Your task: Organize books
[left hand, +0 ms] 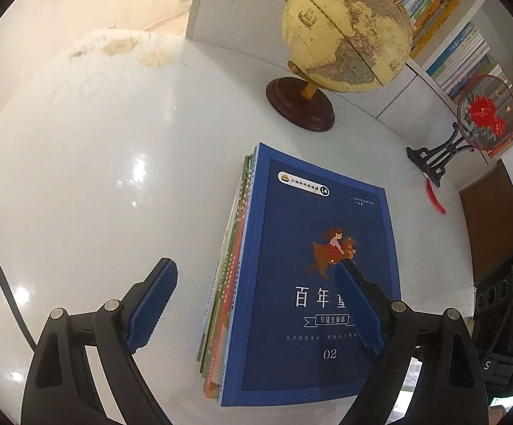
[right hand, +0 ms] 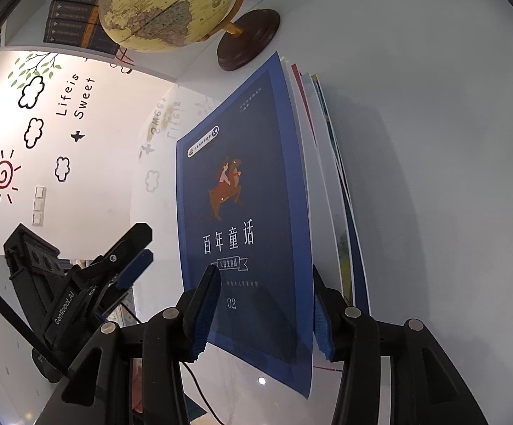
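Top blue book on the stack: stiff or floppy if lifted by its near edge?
Probably floppy: the blue book looks like a thin softcover, and its cover already bows in the right wrist view. The glossy white table suggests the stack may slide when pushed. The right gripper straddles the near edge, open.

- It looked like a home study or child's room.
- Packed bookshelves filled the upper right; a globe stood on the white table.
- Playful wall decals covered the left wall.
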`<state>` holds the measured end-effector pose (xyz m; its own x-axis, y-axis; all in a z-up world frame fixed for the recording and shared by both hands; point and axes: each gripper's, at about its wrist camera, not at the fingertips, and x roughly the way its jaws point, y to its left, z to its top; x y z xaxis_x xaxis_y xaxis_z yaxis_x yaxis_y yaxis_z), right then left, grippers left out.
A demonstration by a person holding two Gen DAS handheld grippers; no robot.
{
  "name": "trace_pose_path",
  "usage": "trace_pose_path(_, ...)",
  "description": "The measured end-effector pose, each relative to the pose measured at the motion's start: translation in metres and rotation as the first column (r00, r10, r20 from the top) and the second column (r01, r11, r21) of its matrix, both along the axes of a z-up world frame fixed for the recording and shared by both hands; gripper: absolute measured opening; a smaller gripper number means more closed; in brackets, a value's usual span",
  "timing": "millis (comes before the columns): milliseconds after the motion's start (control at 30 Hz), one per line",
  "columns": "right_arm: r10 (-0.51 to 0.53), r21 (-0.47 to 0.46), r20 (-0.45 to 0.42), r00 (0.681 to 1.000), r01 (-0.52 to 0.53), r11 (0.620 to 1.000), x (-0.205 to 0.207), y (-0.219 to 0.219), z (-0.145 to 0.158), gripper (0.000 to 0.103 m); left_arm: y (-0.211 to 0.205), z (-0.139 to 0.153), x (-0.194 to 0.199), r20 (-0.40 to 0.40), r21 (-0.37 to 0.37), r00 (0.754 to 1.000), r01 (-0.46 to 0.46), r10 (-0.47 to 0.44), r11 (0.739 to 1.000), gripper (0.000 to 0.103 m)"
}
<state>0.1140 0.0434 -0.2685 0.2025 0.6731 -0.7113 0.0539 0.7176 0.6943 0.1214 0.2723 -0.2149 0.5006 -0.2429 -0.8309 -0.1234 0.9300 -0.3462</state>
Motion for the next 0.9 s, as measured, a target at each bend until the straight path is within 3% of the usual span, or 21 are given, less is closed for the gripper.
trace_pose_path(500,-0.014,-0.002,-0.018,1.0,0.014,1.0,-0.018,-0.015,-0.003,0.046,-0.022,0.019,-0.019,0.024,0.093,1.0,0.007,-0.01,0.996,0.09)
trace_pose_path(533,-0.016,-0.001,-0.021,1.0,0.016,1.0,-0.02,-0.017,-0.003,0.048,-0.024,0.019,-0.02,0.019,0.103,1.0,0.002,-0.004,0.995,0.09)
trace_pose_path(600,-0.026,-0.07,-0.054,0.998,0.022,0.997,-0.024,-0.022,-0.008,0.071,-0.026,0.017,-0.023,-0.006,0.119,1.0,-0.015,0.016,0.993,0.09)
trace_pose_path(633,-0.036,-0.104,-0.071,0.997,0.028,0.994,-0.026,-0.026,-0.012,0.071,-0.027,0.015,-0.025,-0.019,0.123,1.0,-0.02,0.022,0.992,0.09)
trace_pose_path(800,-0.052,-0.056,-0.133,0.99,0.045,0.997,-0.037,-0.05,-0.027,0.071,-0.028,0.008,-0.041,-0.091,0.087,0.991,-0.088,0.096,0.992,0.09)
trace_pose_path(900,-0.017,-0.108,-0.104,0.994,0.006,0.994,-0.034,-0.063,-0.018,0.071,-0.037,0.015,-0.054,-0.11,0.076,0.981,-0.152,0.159,0.986,0.09)
